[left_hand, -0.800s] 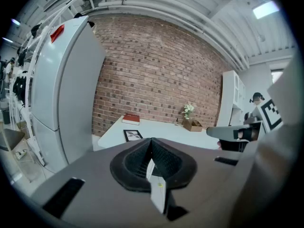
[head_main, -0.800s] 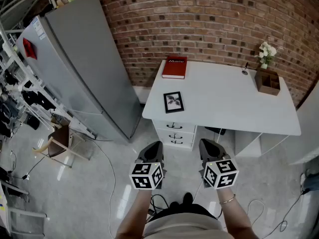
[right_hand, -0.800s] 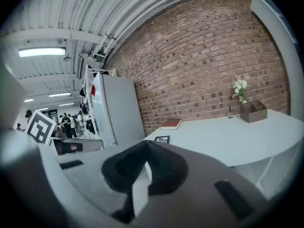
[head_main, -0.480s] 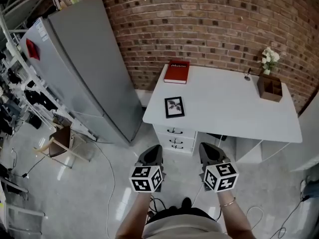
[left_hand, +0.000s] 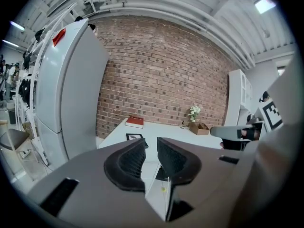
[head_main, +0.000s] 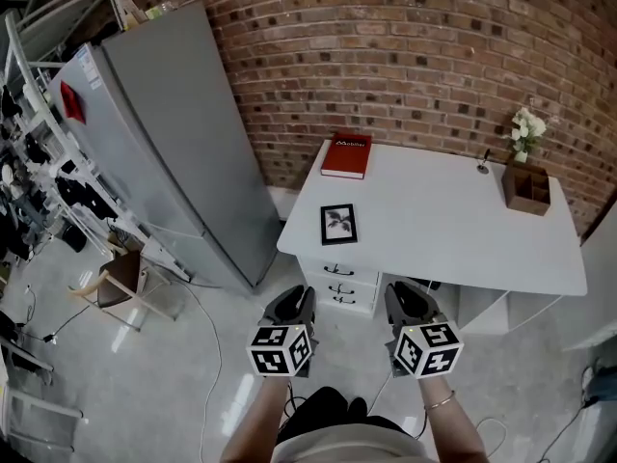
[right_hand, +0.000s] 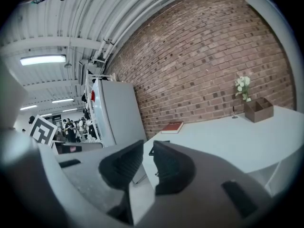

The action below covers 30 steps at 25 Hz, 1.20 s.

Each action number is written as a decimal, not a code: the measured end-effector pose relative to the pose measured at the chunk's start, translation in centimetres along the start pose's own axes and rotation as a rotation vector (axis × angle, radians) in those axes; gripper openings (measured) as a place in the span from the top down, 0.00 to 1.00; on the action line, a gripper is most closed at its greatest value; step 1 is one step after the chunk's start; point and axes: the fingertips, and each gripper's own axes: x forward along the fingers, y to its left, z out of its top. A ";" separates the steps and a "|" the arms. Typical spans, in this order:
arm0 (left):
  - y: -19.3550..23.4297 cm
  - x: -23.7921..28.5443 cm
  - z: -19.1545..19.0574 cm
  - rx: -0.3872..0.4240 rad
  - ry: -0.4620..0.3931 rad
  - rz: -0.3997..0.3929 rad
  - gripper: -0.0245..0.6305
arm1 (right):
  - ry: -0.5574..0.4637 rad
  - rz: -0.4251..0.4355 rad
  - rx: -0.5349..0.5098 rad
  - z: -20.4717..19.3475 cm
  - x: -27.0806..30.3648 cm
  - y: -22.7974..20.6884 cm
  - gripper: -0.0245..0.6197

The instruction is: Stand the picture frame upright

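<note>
Black picture frame [head_main: 338, 224] flat on white desk [head_main: 453, 222]; left gripper [head_main: 292, 304], right gripper [head_main: 406, 300]: jaws narrowly apart, empty.

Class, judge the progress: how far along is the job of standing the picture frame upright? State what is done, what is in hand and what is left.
Done: nothing visible. The picture frame lies flat near the white desk's near left corner.
In hand: nothing. The left gripper and right gripper are open and empty, held short of the desk.
Left: reach the frame, grip it and stand it upright.

Black picture frame [head_main: 338, 224] — white desk [head_main: 439, 222].
</note>
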 end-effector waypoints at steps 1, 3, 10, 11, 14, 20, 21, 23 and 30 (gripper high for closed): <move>0.0 0.1 0.1 -0.003 -0.002 0.001 0.85 | 0.004 0.002 0.009 0.0 0.1 -0.1 0.87; 0.1 0.4 0.3 -0.002 -0.002 0.006 0.82 | 0.010 0.005 0.028 0.0 0.5 -0.3 0.84; 1.6 3.0 0.1 -0.011 0.028 0.006 0.79 | 0.032 0.005 0.062 -0.1 3.1 -1.3 0.83; 2.0 3.6 0.0 -0.016 0.032 0.005 0.79 | 0.037 0.002 0.065 -0.3 3.7 -1.5 0.83; 3.3 5.8 0.2 -0.023 0.040 -0.004 0.78 | 0.045 -0.008 0.068 -0.2 5.8 -2.0 0.83; 6.6 11.3 1.6 -0.041 0.045 -0.010 0.78 | 0.054 -0.025 0.046 0.8 11.6 -3.3 0.83; 7.1 12.1 1.8 -0.040 0.048 -0.013 0.78 | 0.059 -0.030 0.045 0.9 12.6 -3.5 0.83; 8.3 13.8 2.4 -0.037 0.054 -0.017 0.78 | 0.069 -0.041 0.048 1.2 14.6 -3.9 0.83; 12.1 19.2 4.5 -0.031 0.078 -0.043 0.78 | 0.078 -0.096 0.072 2.6 20.3 -5.2 0.83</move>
